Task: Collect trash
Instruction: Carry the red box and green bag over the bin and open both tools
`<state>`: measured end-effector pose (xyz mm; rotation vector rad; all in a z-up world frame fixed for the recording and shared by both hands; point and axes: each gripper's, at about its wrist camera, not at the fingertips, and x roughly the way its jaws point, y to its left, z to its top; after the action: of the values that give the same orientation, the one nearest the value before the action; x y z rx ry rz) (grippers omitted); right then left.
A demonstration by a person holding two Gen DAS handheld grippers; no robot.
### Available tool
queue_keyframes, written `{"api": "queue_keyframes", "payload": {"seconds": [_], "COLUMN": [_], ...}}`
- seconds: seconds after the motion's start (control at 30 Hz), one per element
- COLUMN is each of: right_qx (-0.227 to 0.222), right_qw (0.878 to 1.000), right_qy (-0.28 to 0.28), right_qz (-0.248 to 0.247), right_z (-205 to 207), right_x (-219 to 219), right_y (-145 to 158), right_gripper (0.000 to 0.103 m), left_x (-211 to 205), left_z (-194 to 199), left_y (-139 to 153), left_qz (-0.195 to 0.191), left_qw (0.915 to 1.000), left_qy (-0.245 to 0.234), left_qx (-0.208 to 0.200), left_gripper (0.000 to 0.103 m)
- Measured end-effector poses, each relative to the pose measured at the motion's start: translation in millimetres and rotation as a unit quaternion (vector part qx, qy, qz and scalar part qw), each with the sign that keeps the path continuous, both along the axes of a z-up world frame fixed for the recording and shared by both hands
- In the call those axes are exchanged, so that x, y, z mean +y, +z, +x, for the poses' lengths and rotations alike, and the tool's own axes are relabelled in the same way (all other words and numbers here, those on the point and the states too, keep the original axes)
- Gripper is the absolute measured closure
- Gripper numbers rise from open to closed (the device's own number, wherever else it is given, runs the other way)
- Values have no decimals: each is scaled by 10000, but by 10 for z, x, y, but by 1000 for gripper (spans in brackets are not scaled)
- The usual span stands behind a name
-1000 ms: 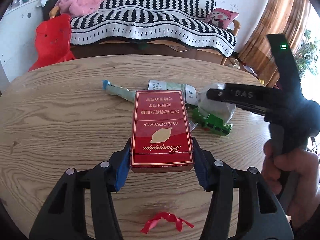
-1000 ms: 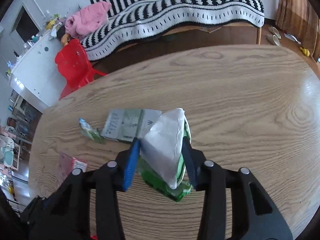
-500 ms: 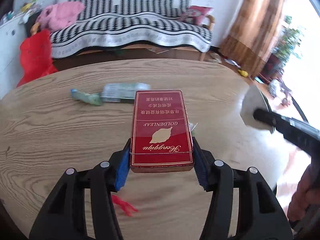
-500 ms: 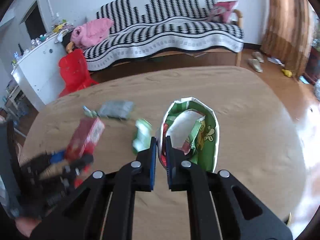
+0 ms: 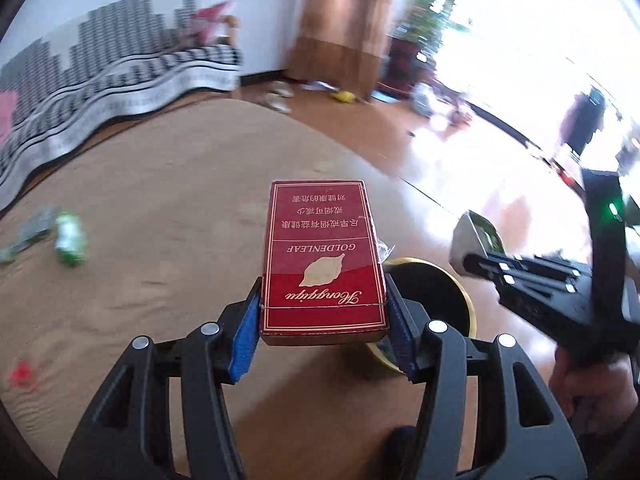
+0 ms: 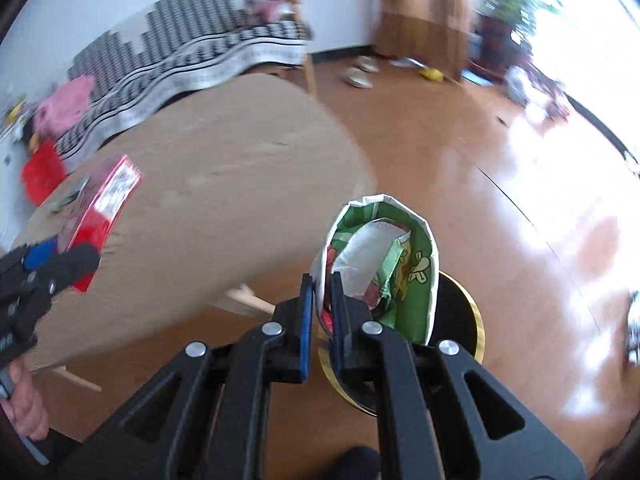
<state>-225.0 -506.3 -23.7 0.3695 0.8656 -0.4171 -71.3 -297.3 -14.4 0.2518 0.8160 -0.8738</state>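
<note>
A: What is seen from the left wrist?

B: A red cigarette box (image 5: 323,264) is pinched by the left gripper (image 5: 323,322) across its stiff, light sides, above the near-right table edge, a bin (image 5: 466,300) beneath.

A: And the right wrist?

B: A crinkly green snack bag (image 6: 404,276) is nipped at its thin rim by the right gripper (image 6: 320,312), over the bin (image 6: 468,320).
</note>
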Motion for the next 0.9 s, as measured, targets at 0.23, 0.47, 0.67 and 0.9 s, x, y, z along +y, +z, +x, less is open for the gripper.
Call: {"api": "queue_keyframes", "payload": {"seconds": [0.23,0.47,0.67,0.9], "right_qx": [90,343,355,378], "right_qw": [9967,9876,9875,9883], "right_qy": [-435,-568,-504,-468], "right_qz": [685,1419,1449,1401], "right_z": [-522,-541,-331,-307], "right_x": [-603,-894,-830,-847], "right_y": [-515,-898,-884,-870], "right_gripper": [94,94,94,94], "left_x": [-613,-867,-965,-989], "left_z": [-599,-671,-545,-547], "left_y": [-305,-528,-619,-659], "left_qz": [212,339,412,479], "left_qw": [9968,9946,9953,9955], "left_qy": [-769,-982,-870,-812], "left_qx": [-15,-26,80,82], "left_gripper": [49,49,49,48]}}
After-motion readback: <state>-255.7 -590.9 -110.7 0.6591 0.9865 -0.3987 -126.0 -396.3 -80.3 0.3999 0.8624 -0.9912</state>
